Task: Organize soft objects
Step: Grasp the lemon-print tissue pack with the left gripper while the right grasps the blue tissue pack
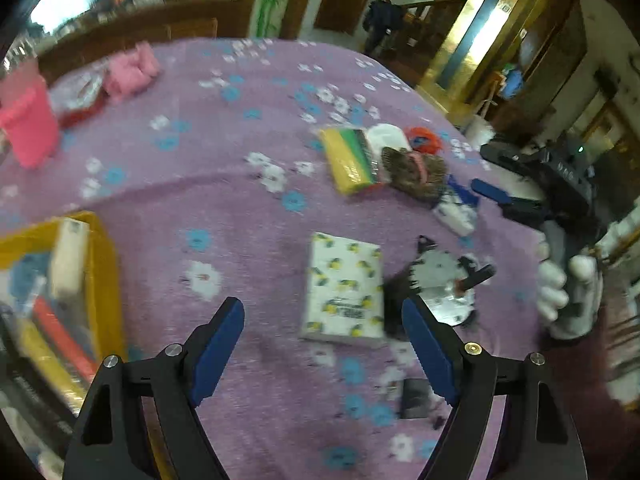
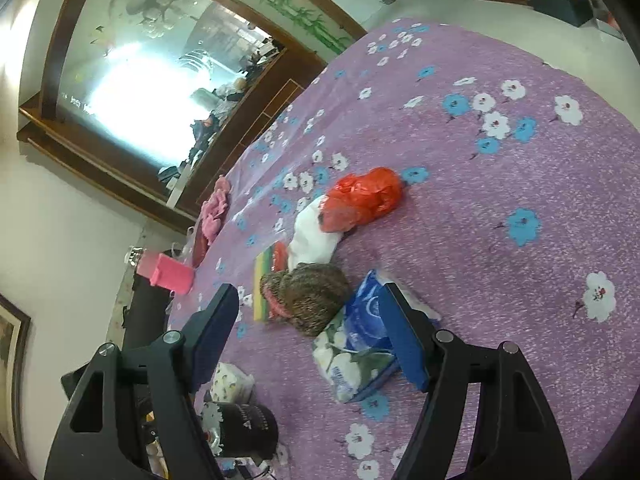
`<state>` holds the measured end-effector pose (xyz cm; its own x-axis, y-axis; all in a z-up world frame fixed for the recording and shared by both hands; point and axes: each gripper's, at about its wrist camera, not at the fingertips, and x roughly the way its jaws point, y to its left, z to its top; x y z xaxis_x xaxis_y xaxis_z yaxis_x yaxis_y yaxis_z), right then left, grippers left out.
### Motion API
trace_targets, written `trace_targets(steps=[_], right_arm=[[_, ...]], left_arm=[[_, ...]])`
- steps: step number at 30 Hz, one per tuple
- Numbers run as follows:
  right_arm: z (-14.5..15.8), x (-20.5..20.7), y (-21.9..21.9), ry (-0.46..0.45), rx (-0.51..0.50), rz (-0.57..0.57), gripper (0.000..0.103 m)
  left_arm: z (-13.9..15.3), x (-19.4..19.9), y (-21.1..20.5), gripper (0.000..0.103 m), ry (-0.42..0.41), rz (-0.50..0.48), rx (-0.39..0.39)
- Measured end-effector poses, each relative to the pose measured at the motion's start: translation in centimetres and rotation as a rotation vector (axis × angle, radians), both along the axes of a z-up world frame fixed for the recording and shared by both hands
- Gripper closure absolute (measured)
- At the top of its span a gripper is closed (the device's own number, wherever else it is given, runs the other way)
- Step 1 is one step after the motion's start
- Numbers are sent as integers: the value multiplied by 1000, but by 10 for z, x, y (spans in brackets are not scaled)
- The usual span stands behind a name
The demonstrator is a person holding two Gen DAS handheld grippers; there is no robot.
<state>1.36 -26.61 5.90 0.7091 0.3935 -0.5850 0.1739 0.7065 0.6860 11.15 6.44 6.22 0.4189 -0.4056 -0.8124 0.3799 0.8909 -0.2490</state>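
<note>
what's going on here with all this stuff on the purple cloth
A person holds a gripper in each hand over a table of soft items. The left gripper is open, nearing a lemon-print tissue pack. The right gripper is open beside a blue tissue pack; neither holds anything. A yellow bin at the left already contains some items.

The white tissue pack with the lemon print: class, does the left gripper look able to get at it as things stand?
Probably yes. The left gripper is open and empty, and the white tissue pack with the lemon print lies flat on the purple flowered cloth just ahead, top uncovered.
</note>
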Motion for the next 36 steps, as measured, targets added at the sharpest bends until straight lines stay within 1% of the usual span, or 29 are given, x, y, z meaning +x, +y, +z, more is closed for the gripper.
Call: trace_targets(steps=[3, 6, 7, 11, 13, 14, 16, 17, 18, 20, 22, 26, 27, 28, 30, 34, 36], right_arm=[[-2, 0, -2, 13, -2, -12, 31], [-4, 0, -3, 18, -2, -16, 31], [-4, 1, -4, 19, -1, -17, 31], [-7, 1, -6, 28, 7, -18, 31], [-6, 1, -6, 25, 9, -15, 31], [-5, 1, -6, 24, 9, -12, 31], [-5, 1, -4, 27, 8, -7, 31], [-5, 1, -4, 28, 9, -6, 31], [-6, 2, -3, 30, 10, -3, 31], [-5, 2, -1, 31, 5, -1, 31], [-5, 2, -1, 32, 1, -2, 31], [-6, 1, -3, 35, 0, -16, 31], [-5, 1, -4, 34, -2, -21, 31], [-5, 0, -6, 33, -3, -27, 31], [-4, 0, -8, 34, -9, -37, 31], [-6, -1, -14, 55, -14, -66, 31], [-7, -1, -16, 66, -18, -77, 31]], left_arm=[[-8, -2, -10, 23, -11, 2, 1], [-13, -4, -19, 20, -27, -10, -46], [-10, -12, -16, 20, -28, -15, -55], [-22, -8, -20, 20, -12, -13, -92], [-22, -10, -11, 20, -19, 3, -109], [-16, -17, -8, 21, -34, 1, -97], [-11, -27, -8, 21, -73, -21, -46], [-9, -34, -10, 21, -94, -42, -11], [-9, -40, -15, 21, -109, -60, 41], [-11, -45, -24, 21, -122, -89, 102], [-15, -43, -32, 22, -125, -98, 144], [-24, -25, -48, 25, -145, -70, 224], [-27, -20, -50, 27, -143, -69, 226], [-32, -15, -52, 35, -126, -61, 226], [-40, -10, -52, 52, -68, -62, 200], [-35, -19, -45, 53, -82, -10, 225], [-30, -26, -32, 53, -70, 33, 230]])
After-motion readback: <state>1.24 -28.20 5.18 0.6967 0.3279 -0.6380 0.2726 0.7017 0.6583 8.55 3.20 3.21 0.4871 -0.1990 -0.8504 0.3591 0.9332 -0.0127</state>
